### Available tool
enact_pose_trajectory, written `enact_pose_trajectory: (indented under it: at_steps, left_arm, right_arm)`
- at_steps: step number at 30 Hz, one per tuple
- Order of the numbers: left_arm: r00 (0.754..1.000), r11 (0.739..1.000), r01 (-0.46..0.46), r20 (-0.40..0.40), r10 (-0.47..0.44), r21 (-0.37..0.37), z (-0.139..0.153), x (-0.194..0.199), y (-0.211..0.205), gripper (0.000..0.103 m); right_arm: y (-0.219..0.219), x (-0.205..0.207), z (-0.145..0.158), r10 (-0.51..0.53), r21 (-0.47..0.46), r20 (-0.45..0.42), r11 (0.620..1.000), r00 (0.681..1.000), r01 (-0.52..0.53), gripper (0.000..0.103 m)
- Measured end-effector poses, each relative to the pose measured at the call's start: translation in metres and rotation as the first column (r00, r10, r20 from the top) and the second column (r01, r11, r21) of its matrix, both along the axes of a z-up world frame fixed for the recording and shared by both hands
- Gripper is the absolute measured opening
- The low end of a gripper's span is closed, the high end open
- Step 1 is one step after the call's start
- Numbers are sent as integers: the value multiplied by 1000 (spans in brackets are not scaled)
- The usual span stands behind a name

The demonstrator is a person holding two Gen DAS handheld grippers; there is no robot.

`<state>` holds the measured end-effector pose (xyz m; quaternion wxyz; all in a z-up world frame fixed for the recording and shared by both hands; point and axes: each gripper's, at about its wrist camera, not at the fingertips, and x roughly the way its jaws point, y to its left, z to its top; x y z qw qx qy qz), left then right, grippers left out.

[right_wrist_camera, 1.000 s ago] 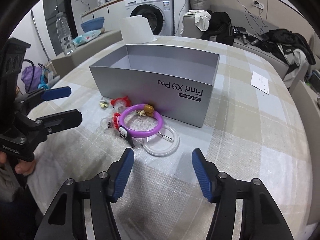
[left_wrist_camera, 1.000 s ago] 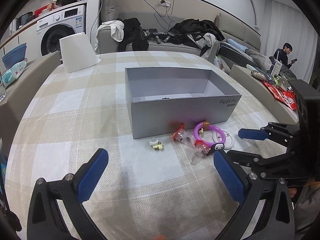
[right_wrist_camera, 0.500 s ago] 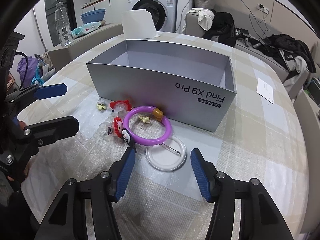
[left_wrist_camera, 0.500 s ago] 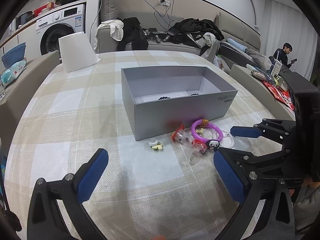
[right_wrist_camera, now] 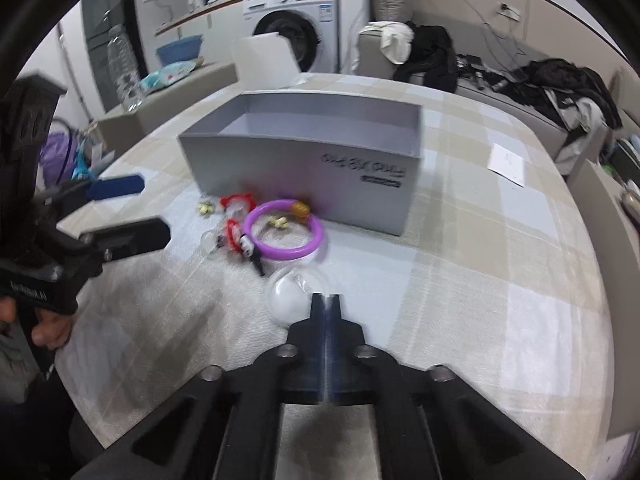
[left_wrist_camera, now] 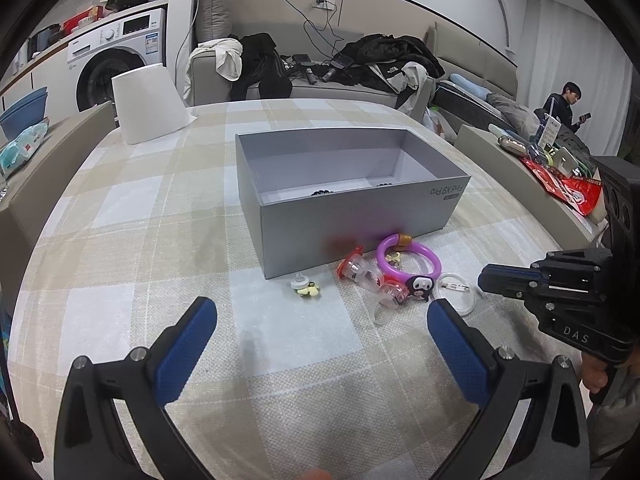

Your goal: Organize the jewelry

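An open grey box [left_wrist_camera: 352,232] stands mid-table with small dark beads [left_wrist_camera: 322,192] inside. In front of it lie a purple bangle [left_wrist_camera: 408,258], red-and-clear pieces [left_wrist_camera: 360,272], a small yellow charm [left_wrist_camera: 306,286] and a clear ring [left_wrist_camera: 456,292]. My right gripper [right_wrist_camera: 326,298] is shut, its tips meeting on the near rim of the clear ring [right_wrist_camera: 294,292]; from the left wrist view the right gripper [left_wrist_camera: 486,280] touches that ring's right edge. My left gripper [left_wrist_camera: 320,312] stands open and empty, short of the charm.
A white lampshade-like cone [left_wrist_camera: 148,102] sits at the table's far left, and a paper slip [right_wrist_camera: 506,164] lies to the right of the box. Benches with clutter flank the table. A sofa and washing machine stand behind, and a person [left_wrist_camera: 564,104] sits far right.
The right gripper's jaws went from wide open to shut and came forward onto the clear ring's rim. The left gripper has stayed open and still.
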<state>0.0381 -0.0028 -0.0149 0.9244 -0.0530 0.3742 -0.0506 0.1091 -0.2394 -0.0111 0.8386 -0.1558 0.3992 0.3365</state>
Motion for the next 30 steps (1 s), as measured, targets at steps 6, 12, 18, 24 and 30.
enact_pose_trajectory:
  at_steps: [6, 12, 18, 24, 30]
  left_arm:
    - [1000, 1000, 5, -3, -5, 9, 0, 1, -2, 102]
    - [1000, 1000, 5, -8, -5, -3, 0, 2, -1, 102]
    - [1000, 1000, 7, -9, -7, -9, 0, 2, 0, 102]
    - [1000, 999, -2, -18, 1, -38, -1, 3, 5, 102]
    - [1000, 999, -4, -18, 3, -32, -1, 3, 4, 102]
  right_arm:
    - [-3, 5, -3, 7, 4, -26, 1000, 1000, -7, 18]
    - [8, -2, -3, 56, -3, -23, 998, 998, -56, 42]
    - [29, -6, -9, 86, -80, 2, 993, 996, -86, 44]
    - [38, -2, -11, 95, -89, -1, 991, 995, -95, 49]
    - [36, -7, -12, 109, -82, 2, 991, 994, -109, 41]
